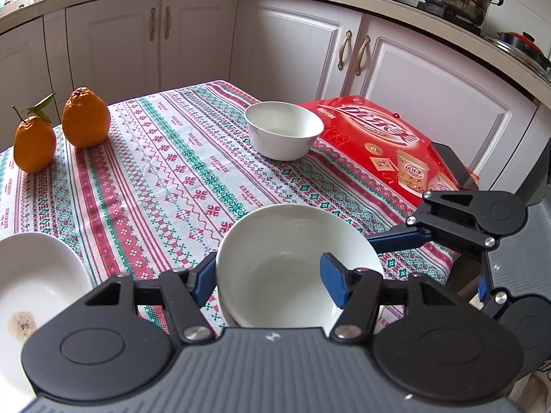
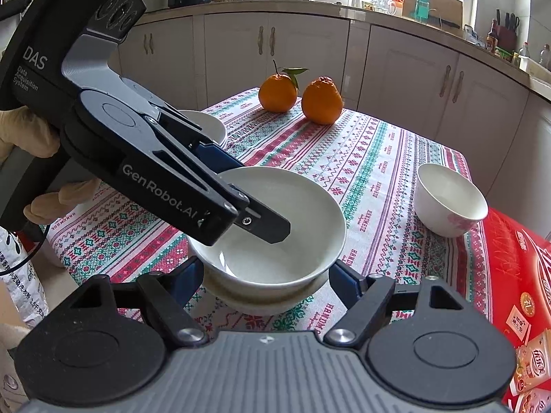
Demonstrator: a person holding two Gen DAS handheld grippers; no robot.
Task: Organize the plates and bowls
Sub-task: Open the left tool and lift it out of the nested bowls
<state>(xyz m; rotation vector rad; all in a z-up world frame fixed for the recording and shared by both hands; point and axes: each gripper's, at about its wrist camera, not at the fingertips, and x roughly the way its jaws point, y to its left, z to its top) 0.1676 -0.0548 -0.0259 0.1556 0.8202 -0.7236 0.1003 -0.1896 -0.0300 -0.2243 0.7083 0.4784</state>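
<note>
White bowl (image 1: pixel 289 268) pinched by left jaws.

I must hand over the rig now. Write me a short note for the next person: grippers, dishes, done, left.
Left gripper: shut on the rim of the top bowl, one finger inside.
Right gripper: open, its fingers either side of the bowl stack, not pressing.
Top bowl sits in a second bowl.
Small bowl: alone, beside the red box.
Plates: stacked at the table's left edge.
Left: release, bring in the small bowl.
</note>
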